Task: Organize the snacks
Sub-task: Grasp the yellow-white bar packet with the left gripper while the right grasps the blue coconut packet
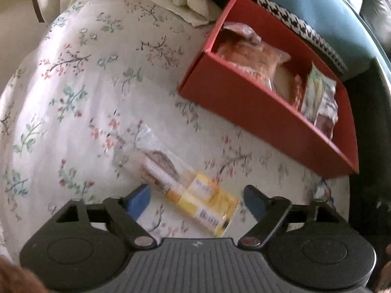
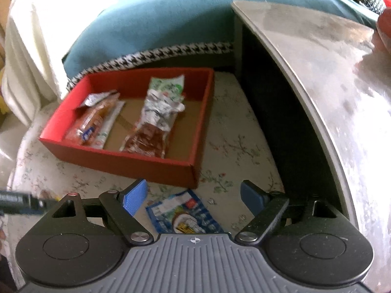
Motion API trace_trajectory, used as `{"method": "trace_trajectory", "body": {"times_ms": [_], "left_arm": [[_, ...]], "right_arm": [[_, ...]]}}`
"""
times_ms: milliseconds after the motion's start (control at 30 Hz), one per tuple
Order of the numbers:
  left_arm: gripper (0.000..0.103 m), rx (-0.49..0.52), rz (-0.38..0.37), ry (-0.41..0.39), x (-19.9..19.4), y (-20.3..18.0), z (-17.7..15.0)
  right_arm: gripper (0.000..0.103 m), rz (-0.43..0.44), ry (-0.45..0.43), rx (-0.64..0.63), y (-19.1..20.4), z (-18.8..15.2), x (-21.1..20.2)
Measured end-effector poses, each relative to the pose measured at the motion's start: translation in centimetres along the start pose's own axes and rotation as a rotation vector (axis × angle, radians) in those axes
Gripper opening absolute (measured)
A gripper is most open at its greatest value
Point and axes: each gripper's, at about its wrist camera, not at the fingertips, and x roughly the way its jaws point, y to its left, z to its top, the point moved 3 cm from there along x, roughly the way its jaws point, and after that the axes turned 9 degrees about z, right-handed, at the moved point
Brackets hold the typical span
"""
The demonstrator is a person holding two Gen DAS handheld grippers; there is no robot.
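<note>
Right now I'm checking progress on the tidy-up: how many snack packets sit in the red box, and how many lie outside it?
In the red box: 3 (orange packet, white stick packet, green-and-brown packet)
Outside the box, on the floral cloth: 2 (yellow packet, blue packet)
Total: 5

The white floral cotton-like cloth (image 1: 97, 92) looks matt and soft. The red cardboard box (image 2: 117, 156) is matt outside, with a plain brown paper floor. The yellow and clear plastic snack wrapper (image 1: 185, 193) is glossy. The blue foil-like snack packet (image 2: 183, 212) shines. The grey table top (image 2: 325, 56) looks smooth and reflective.
</note>
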Motion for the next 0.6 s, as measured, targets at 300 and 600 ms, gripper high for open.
{"method": "trace_trajectory", "body": {"times_ms": [300, 600], "left_arm": [[0.092, -0.054, 0.129, -0.109, 1.3, -1.1, 2.8], [0.043, 0.310, 0.182, -0.217, 1.2, -3.0, 2.0]], "right_arm": [[0.088, 0.006, 0.034, -0.020, 0.5, -0.1, 1.3], [0.088, 0.005, 0.211, -0.124, 1.0, -2.4, 5.8]]}}
